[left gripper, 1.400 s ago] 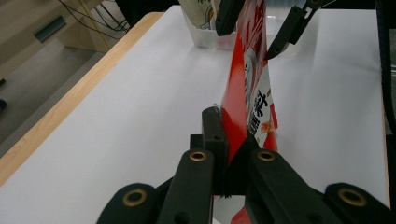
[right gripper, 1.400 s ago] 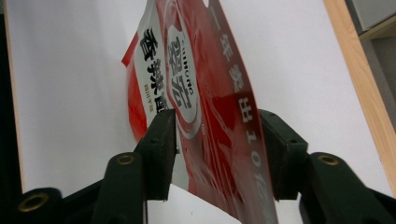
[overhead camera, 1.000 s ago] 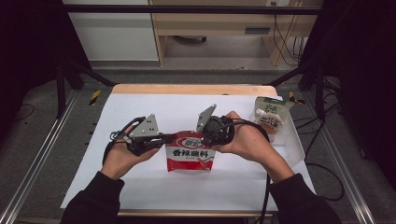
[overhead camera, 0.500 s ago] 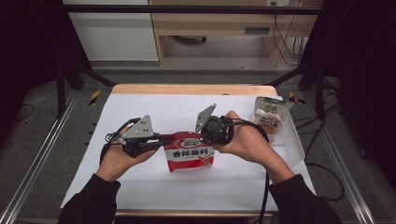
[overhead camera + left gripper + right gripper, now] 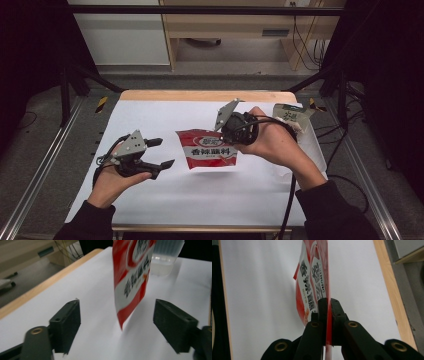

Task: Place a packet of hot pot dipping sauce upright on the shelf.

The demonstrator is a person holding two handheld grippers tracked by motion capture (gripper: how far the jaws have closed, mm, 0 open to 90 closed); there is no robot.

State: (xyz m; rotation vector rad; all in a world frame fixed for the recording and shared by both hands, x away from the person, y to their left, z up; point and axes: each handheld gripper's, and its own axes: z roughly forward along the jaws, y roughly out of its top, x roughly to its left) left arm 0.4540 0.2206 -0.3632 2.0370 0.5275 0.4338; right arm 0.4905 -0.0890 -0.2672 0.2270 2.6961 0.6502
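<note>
Over a white-covered bench (image 5: 165, 210), the right gripper (image 5: 226, 131) clamps a red sachet (image 5: 207, 150) aloft; left gripper (image 5: 159, 152), jaws just opened, stands clear. Likely next: carrying it off.

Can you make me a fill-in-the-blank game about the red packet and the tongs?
1. The red packet is pinched by the ____ tongs.
2. The left tongs have just been opening, and their jaws now stand ____.
3. The sheet covering the table is ____ in colour.
4. The red packet is lifted ____ the sheet.

Missing words: right; open; white; above
</note>
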